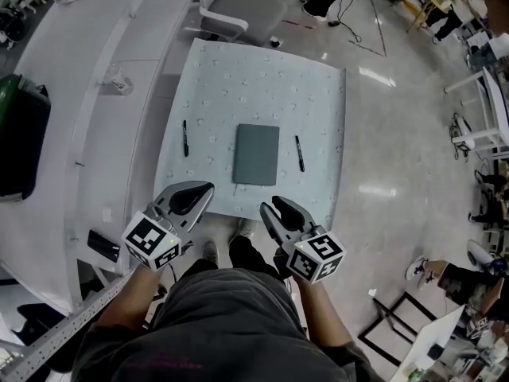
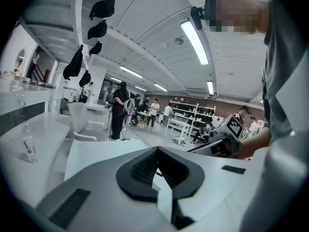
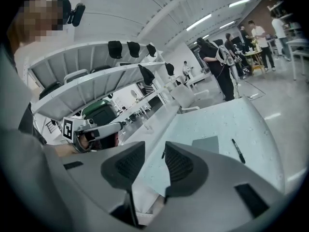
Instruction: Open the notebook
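Notebook (image 1: 257, 154) closed flat on table (image 1: 318, 94), all four edges free

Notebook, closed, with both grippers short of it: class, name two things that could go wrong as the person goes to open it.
1. The notebook lies flat on the mat, so a jaw may miss the top cover and push the whole book along.
2. The left pen and right pen lie beside it; the left gripper or right gripper could knock one away.

Glossy grey floor (image 1: 398, 134) fills the right. A white chair (image 1: 231, 10) stands upper centre, a white counter (image 1: 79, 94) left.
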Tool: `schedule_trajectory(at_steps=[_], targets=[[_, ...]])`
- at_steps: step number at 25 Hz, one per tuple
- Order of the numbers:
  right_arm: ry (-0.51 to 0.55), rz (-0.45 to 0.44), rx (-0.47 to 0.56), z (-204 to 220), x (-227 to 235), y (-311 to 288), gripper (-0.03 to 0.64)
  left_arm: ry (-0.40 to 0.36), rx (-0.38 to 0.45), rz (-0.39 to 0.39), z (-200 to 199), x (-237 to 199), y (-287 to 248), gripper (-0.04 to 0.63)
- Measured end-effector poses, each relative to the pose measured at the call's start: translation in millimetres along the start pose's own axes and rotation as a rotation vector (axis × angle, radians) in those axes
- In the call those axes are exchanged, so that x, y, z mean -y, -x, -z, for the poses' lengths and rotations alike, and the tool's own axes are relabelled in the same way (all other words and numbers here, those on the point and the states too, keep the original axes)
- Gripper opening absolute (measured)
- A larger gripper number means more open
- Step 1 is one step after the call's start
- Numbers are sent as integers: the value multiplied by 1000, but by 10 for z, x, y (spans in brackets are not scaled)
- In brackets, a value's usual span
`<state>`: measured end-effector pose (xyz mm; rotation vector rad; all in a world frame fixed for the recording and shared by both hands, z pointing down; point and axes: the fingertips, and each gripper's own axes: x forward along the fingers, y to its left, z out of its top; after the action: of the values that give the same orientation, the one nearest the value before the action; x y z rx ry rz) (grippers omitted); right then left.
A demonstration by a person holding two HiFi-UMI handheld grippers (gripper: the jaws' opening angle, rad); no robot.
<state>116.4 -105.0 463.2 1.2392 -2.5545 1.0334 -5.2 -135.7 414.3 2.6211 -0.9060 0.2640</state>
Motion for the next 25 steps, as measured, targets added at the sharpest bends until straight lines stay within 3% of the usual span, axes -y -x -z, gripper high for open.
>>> schedule_trajectory(at_steps=[11, 25], targets=[[-26, -60, -35, -265, 646, -126, 115, 4, -38, -51, -62, -105, -741, 2], [-85, -38, -56, -287, 1125, -301, 114, 2, -98, -49, 20, -247, -1158, 2]])
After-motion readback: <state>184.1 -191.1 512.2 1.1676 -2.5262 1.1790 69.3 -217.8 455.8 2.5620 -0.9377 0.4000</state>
